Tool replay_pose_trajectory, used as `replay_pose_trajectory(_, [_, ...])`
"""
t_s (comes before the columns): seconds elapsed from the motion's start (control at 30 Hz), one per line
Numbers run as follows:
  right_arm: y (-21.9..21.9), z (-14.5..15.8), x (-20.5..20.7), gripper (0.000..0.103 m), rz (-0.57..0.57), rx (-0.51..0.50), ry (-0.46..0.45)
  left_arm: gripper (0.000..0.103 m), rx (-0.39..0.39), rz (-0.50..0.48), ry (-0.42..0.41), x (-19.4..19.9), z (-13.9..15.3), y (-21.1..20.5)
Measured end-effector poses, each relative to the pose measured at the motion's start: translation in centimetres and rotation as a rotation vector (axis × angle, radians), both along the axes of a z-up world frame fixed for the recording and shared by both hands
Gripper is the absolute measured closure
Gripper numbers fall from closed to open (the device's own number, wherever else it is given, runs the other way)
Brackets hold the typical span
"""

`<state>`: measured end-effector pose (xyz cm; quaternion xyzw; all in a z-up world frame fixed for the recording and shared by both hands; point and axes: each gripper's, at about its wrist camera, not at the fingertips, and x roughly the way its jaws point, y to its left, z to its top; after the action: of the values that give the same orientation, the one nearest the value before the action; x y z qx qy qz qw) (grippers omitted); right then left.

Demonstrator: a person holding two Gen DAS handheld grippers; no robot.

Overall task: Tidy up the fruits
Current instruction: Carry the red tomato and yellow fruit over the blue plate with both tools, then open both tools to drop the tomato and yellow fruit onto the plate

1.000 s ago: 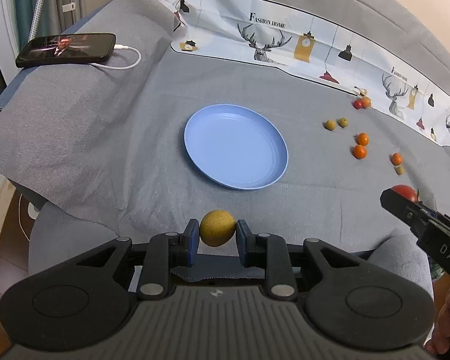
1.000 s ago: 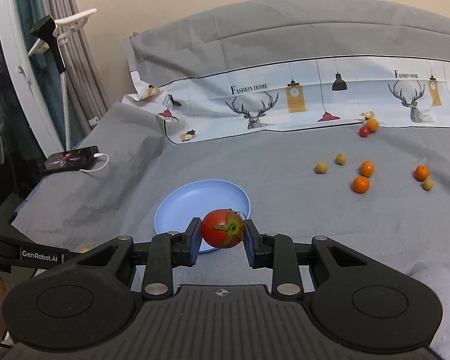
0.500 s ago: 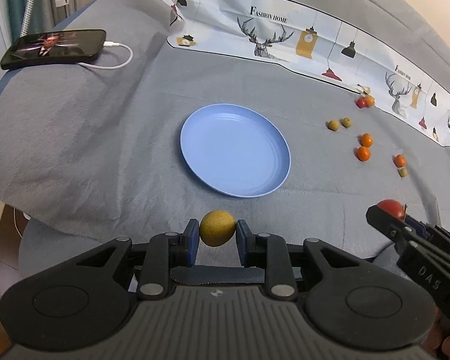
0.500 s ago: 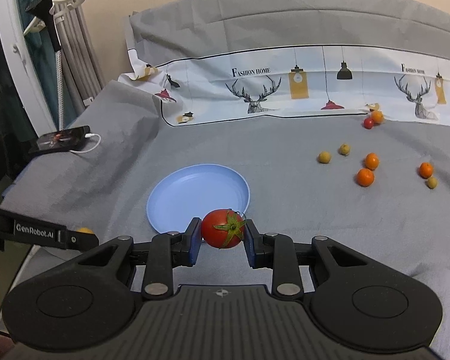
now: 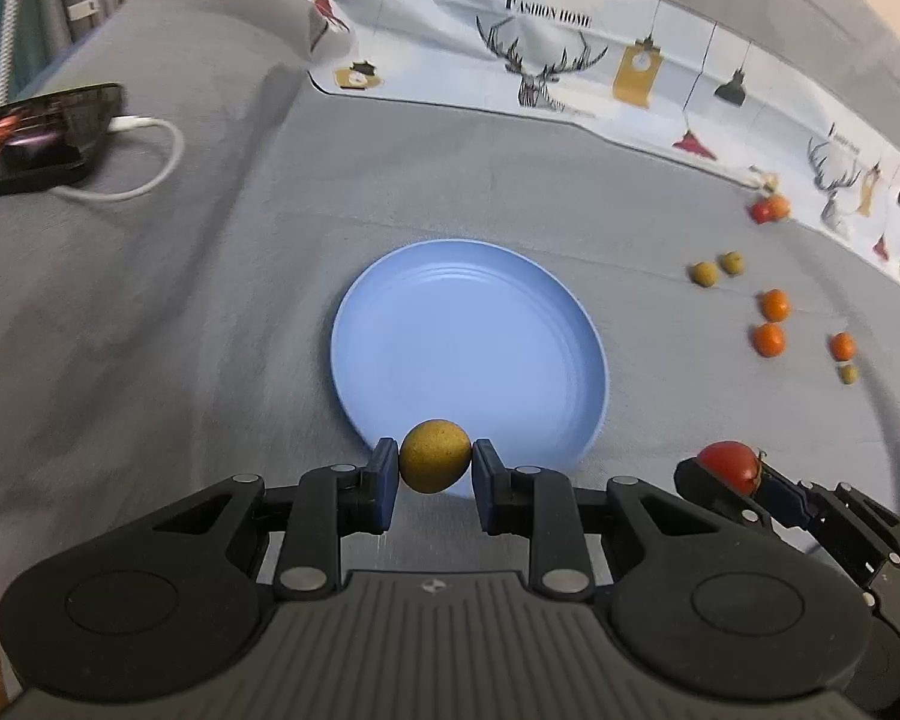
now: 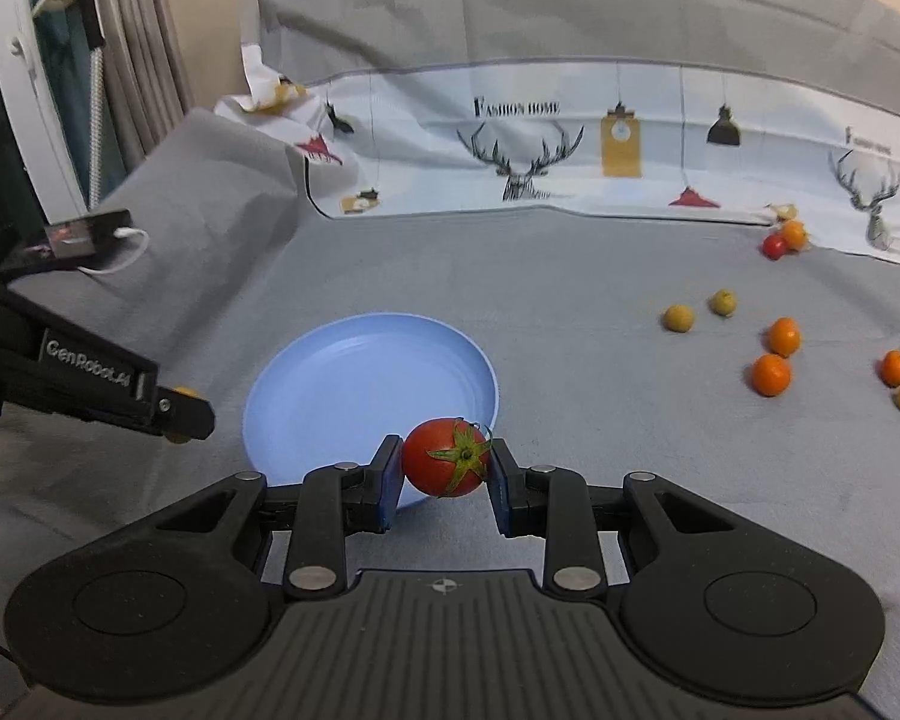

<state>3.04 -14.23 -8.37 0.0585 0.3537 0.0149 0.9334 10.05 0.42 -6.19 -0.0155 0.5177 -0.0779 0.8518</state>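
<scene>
My left gripper (image 5: 435, 462) is shut on a small yellow-brown fruit (image 5: 435, 455), at the near rim of the blue plate (image 5: 468, 336). My right gripper (image 6: 446, 465) is shut on a red tomato (image 6: 444, 453) with a green stalk, at the plate's (image 6: 354, 384) near right rim. In the left wrist view the right gripper (image 5: 744, 477) comes in from the lower right with the tomato (image 5: 727, 464). In the right wrist view the left gripper (image 6: 180, 408) reaches in from the left, a bit of the yellow fruit showing at its tip. The plate holds nothing.
Several small orange, yellow-green and red fruits (image 6: 771, 373) lie scattered on the grey cloth to the right (image 5: 769, 339). A phone (image 5: 36, 141) with a white cable lies at the far left. A printed cloth (image 6: 570, 144) runs along the back.
Both grippers have moved forward and down toward the plate, each still holding its fruit. The plate now looks larger and sits right beyond both sets of fingertips.
</scene>
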Motion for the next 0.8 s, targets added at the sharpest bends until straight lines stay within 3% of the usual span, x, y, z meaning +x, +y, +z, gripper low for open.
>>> replay_pose_trajectory(0.43, [1.0, -5.6, 8.0, 0.072, 0.116, -0.033, 0.131, 0.071, 0.095, -0.005, 0.091, 7.3, -6.9, -1.2])
replay_pose_trajectory(0.47, [1.2, -5.9, 8.5, 0.071, 0.131, -0.036, 0.142, 0.065, 0.097, -0.007, 0.091, 7.5, -6.9, -1.2])
replay_pose_trajectory(0.53, [1.5, -5.9, 9.2, 0.069, 0.167, -0.040, 0.146, 0.012, 0.091, -0.010, 0.061, 7.8, -6.2, -1.2])
replay_pose_trajectory(0.57, [1.8, -5.7, 9.5, 0.056, 0.183, -0.055, 0.135, 0.003, 0.085, 0.002, 0.018, 7.6, -5.5, -1.0])
replay_pose_trajectory(0.6, [1.8, -5.3, 9.5, 0.039, 0.184, -0.071, 0.123, 0.000, 0.082, 0.015, -0.022, 7.3, -4.7, -0.9])
replay_pose_trajectory(0.67, [1.7, -4.2, 9.1, 0.020, 0.172, -0.097, 0.091, 0.000, 0.092, 0.005, -0.066, 6.5, -3.4, -0.7])
replay_pose_trajectory(0.7, [1.4, -3.7, 8.8, 0.012, 0.165, -0.100, 0.082, 0.000, 0.099, -0.003, -0.071, 6.1, -3.0, -0.6])
replay_pose_trajectory(0.8, [0.9, -2.6, 7.0, 0.008, 0.137, -0.096, 0.097, 0.000, 0.113, 0.002, -0.070, 4.2, -2.1, 0.2])
